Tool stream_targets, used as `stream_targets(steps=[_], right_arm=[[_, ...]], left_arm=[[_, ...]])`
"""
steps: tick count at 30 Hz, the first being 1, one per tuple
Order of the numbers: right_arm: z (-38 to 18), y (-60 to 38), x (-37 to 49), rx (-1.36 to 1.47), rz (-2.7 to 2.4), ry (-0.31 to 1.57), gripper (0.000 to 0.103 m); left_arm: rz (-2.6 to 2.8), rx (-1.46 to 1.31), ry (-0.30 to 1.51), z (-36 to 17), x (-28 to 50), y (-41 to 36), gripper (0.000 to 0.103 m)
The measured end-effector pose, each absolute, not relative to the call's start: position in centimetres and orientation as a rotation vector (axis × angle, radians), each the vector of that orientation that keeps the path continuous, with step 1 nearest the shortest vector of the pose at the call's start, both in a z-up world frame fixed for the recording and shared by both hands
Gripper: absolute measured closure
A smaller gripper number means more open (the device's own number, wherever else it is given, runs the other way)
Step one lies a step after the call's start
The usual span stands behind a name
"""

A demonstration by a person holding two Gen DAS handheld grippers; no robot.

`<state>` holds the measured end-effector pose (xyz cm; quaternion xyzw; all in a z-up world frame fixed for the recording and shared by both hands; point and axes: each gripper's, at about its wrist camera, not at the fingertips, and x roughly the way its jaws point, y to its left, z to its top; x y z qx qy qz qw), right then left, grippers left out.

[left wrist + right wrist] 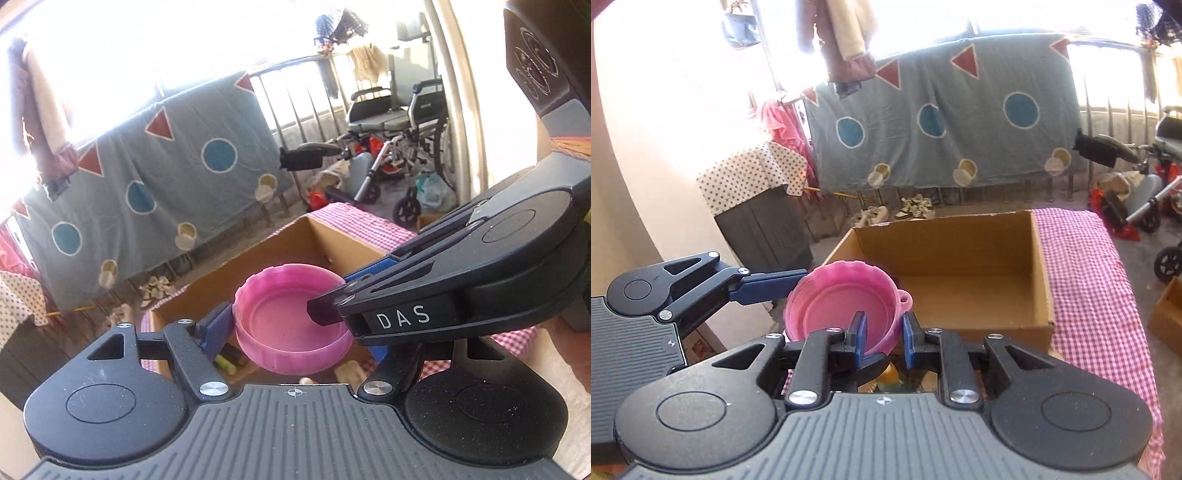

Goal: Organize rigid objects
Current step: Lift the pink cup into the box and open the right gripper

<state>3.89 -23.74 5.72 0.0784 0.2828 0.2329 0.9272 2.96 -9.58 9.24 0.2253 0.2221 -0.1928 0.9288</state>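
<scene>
— Where's the pink bowl (838, 306) now?
— Low centre of frame, above the cardboard box (1039, 280). The right gripper (882, 341) pinches its rim; the left gripper (291, 325) clasps it across.
— Much done?
— A few bits are already in the box; the bowl isn't yet.

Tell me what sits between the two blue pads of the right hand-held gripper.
The near wall of the pink bowl: the right hand-held gripper pinches its rim, one pad inside, one outside. The right wrist view shows this.
</scene>
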Motion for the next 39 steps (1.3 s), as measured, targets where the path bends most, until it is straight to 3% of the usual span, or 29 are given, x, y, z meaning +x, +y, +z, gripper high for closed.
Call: stream_targets(steps=[7, 13, 20, 30, 39], right_arm=[[6.1, -19.6, 13.6, 0.15, 0.6, 0.769, 0.081], [2.2, -16.6, 21.6, 0.179, 0.655, 1.003, 0.081], [-2.5, -14.1, 26.2, 0.169, 0.679, 1.202, 0.081], [-6.6, -12.9, 28.7, 0.266, 0.698, 1.369, 0.082], [-6.2, -13.5, 28.5, 0.331, 0.717, 1.365, 0.081]], left_arm=[[-0.366, 0.431, 0.627, 9.4, 11.2, -6.5, 0.03], [-0.361, 0.361, 0.86, 6.3, 17.7, -3.7, 0.03], [-0.356, 0.377, 0.991, 3.3, 20.4, -2.6, 0.03], [-0.366, 0.358, 1.061, 2.2, 21.1, -1.5, 0.029], [-0.38, 0.305, 1.044, 2.9, 21.5, -1.1, 0.029]])
